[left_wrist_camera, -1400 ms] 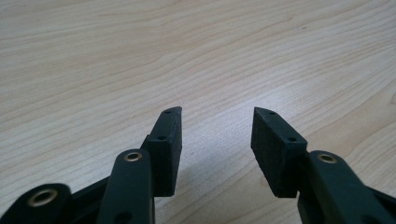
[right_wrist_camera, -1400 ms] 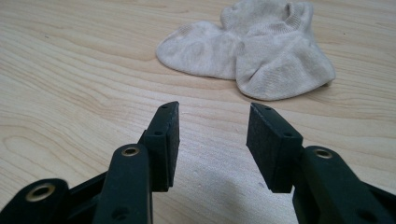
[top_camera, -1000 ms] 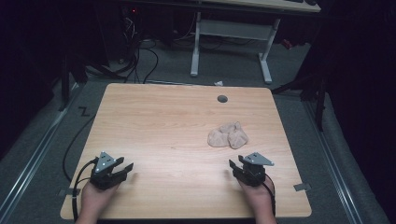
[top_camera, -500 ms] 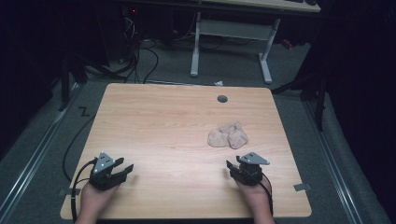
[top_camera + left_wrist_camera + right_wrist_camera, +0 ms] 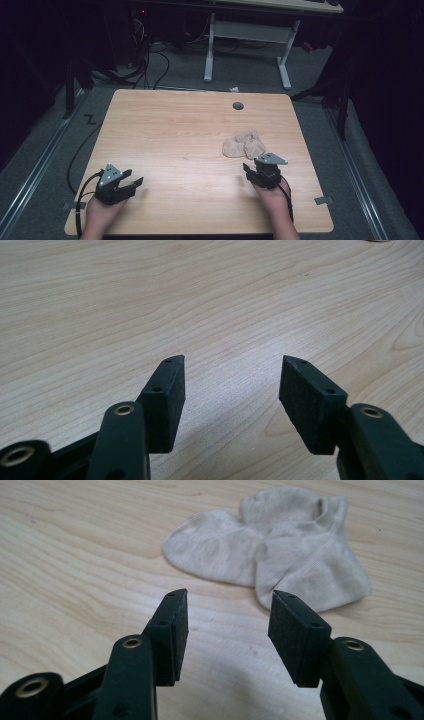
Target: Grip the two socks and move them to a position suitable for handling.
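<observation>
A small heap of beige socks [image 5: 243, 145] lies right of the middle of the wooden table [image 5: 175, 130]. My right gripper [image 5: 252, 167] sits just in front of it, low over the wood. In the right gripper view the socks [image 5: 270, 555] lie a short way beyond the right gripper [image 5: 230, 597], whose jaws have just been opening and hold nothing. My left gripper [image 5: 134, 177] rests near the table's front left corner, far from the socks. Bare wood lies between the pads of the left gripper [image 5: 232, 362], and its jaws have just been opening too.
A round cable hole [image 5: 238, 106] sits near the table's far edge. Behind the table stands a white desk frame [image 5: 247, 35], with cables [image 5: 150, 55] on the floor. A strip of tape [image 5: 323, 200] marks the front right corner.
The right gripper has edged slightly left and forward toward the socks. Both pairs of jaws stand a little wider. The left hand has stayed put.
</observation>
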`<action>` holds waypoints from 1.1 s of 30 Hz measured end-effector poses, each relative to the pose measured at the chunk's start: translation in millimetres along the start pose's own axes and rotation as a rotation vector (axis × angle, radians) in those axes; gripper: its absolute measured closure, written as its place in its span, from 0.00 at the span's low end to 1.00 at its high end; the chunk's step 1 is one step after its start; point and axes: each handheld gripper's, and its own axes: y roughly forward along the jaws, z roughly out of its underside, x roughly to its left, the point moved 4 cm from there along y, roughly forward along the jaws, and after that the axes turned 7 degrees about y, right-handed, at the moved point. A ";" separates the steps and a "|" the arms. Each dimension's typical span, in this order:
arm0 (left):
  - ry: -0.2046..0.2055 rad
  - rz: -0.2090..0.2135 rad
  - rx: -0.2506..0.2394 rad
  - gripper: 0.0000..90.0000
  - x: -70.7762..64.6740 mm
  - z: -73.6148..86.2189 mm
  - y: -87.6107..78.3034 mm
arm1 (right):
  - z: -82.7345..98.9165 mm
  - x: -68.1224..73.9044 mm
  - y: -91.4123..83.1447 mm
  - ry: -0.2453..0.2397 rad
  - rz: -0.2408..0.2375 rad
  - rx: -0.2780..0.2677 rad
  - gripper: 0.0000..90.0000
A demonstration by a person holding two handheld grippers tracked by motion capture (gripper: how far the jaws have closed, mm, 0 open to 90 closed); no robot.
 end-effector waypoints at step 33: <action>-0.005 0.023 0.017 0.49 4.6 1.9 4.4 | -46.6 -61.9 47.2 0.074 0.111 0.109 0.53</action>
